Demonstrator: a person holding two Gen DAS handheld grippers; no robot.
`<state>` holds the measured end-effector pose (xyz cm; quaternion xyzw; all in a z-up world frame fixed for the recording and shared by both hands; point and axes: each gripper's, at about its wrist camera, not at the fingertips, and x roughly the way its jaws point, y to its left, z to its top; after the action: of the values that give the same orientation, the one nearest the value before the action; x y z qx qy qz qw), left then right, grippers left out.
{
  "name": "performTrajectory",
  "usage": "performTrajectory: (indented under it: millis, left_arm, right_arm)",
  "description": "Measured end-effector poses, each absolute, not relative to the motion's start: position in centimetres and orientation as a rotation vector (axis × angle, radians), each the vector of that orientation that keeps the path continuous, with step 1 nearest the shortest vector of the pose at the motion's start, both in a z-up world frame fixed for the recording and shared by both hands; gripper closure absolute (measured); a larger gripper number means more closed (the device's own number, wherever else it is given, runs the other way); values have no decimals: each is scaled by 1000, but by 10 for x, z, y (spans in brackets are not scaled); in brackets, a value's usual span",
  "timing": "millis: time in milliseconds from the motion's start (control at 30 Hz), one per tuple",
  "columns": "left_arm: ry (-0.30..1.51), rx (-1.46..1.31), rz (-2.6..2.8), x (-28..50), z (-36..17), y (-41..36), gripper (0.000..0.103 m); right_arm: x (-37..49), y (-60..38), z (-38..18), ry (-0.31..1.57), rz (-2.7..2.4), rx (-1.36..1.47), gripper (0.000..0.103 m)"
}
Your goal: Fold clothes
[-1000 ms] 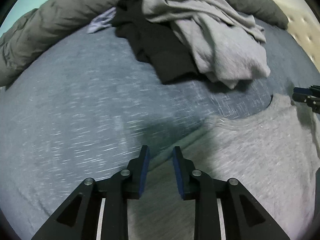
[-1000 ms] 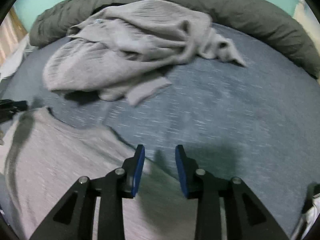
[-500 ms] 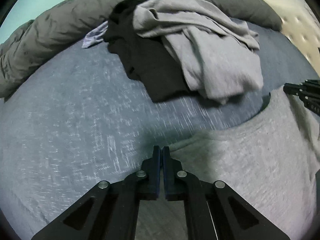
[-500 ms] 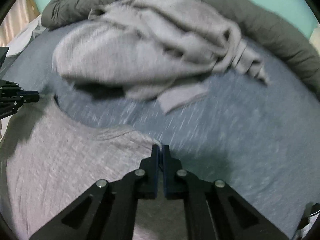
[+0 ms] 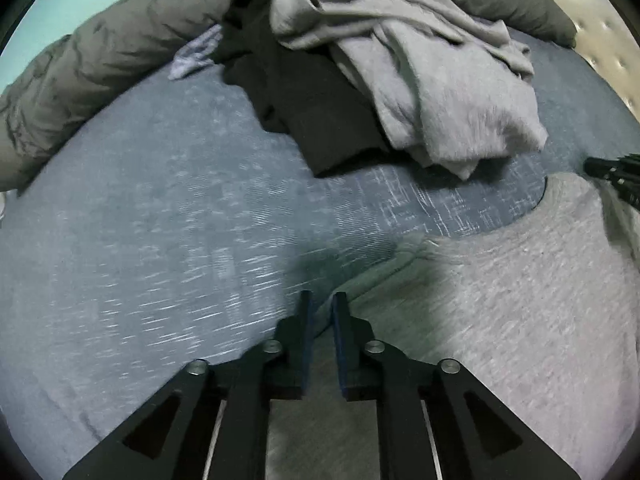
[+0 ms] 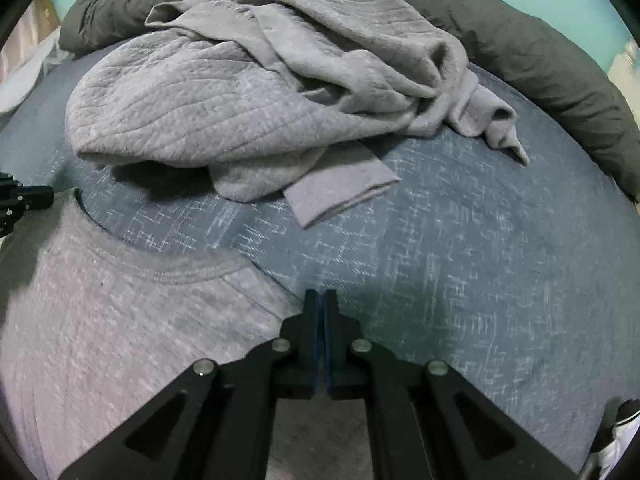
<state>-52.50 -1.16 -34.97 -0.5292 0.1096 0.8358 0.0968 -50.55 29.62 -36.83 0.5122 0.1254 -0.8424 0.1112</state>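
A light grey T-shirt (image 5: 500, 300) lies flat on the blue-grey sheet (image 5: 160, 220), neckline toward the clothes pile. My left gripper (image 5: 320, 300) hovers over its left shoulder edge. The jaws are opening, with a narrow gap that shows sheet and the shirt's hem, and the pads are not pressing. In the right wrist view the same T-shirt (image 6: 100, 320) fills the lower left. My right gripper (image 6: 320, 296) is shut at the right shoulder edge, pinching the thin fabric there. Each gripper shows at the edge of the other's view: the right gripper (image 5: 612, 172) and the left gripper (image 6: 24, 200).
Behind the shirt a pile holds a grey quilted garment (image 6: 240, 100) over a black garment (image 5: 300, 92) and a pale lilac piece (image 5: 192, 56). A dark grey duvet (image 6: 540, 52) is rolled along the far edge. A cream tufted headboard (image 5: 600, 40) stands at the far right.
Both grippers' jaws closed at the shirt's shoulder edges. The left pair has since parted a little, while the right stays shut. The right gripper moved lower and closer to the fabric.
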Motion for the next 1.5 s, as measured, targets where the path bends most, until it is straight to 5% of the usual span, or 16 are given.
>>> performTrajectory:
  millis: [433, 933, 1500]
  left_arm:
    - [186, -1562, 2531, -402, -286, -60, 80]
    - [-54, -1556, 2521, -232, -288, -88, 80]
    - [-141, -1560, 2542, -191, -284, -98, 80]
  right_arm:
    - [-399, 422, -277, -179, -2599, 1381, 70]
    - [-184, 596, -291, -710, -2767, 1508, 44]
    - [-117, 647, -335, -1166, -3030, 1487, 39]
